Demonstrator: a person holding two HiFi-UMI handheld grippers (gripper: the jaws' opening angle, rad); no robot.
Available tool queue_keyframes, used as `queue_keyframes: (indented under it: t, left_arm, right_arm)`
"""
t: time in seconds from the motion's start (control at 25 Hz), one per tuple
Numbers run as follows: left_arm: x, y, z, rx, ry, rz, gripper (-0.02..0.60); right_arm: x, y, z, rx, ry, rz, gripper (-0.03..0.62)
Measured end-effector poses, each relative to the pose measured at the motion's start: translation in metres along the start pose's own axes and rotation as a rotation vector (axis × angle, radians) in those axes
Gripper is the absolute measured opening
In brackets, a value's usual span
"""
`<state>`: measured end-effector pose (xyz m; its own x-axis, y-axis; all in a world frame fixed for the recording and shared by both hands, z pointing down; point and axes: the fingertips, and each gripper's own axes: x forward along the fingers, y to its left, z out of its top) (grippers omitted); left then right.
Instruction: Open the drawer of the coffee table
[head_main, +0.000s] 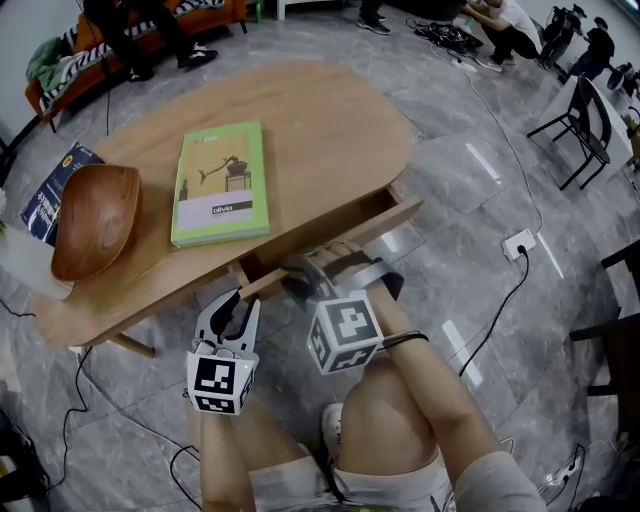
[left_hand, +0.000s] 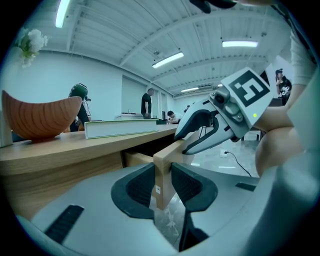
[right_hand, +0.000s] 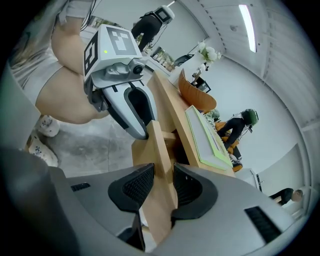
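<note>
Drawer (head_main: 385, 218) is cracked open under the near edge of the coffee table (head_main: 330, 110), lower middle of the frame. It's got a solid wood front that's stiff and probably slides easily, so pinching that panel works. Left gripper (head_main: 238, 298) and right gripper (head_main: 312, 278) both clamp it, left nearly level, right tipped downward.

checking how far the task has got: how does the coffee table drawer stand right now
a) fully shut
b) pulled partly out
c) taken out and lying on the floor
b: the front of the drawer stands out from the edge of the coffee table, with a dark gap showing behind it.
</note>
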<state>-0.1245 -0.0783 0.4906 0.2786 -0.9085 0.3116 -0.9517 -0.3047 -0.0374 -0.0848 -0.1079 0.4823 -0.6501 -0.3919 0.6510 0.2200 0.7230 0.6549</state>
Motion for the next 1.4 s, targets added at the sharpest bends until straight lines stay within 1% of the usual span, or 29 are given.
queue_keyframes:
  t: [0.24,0.6,1.08,1.28,1.4]
  left_arm:
    - [-0.003,-0.006,-0.002,0.016,0.012,-0.007,0.109]
    - [-0.005,-0.013,-0.003,0.023,0.027,-0.009,0.109]
    - [-0.014,-0.026,-0.007,0.029,0.033,-0.035,0.109]
    - [-0.020,-0.036,-0.009,0.026,0.034,-0.068,0.109]
    - [-0.024,-0.041,-0.012,0.021,0.031,-0.069,0.109]
  right_arm:
    - [-0.005,0.005,-0.001,0.020,0.000,0.014,0.129]
    - [-0.009,0.011,-0.002,-0.001,0.014,0.007,0.124]
    - [-0.018,0.024,-0.003,0.005,0.057,0.018,0.121]
    - [-0.025,0.033,-0.004,0.015,0.082,0.042,0.120]
    - [-0.029,0.039,-0.004,0.005,0.102,0.040,0.120]
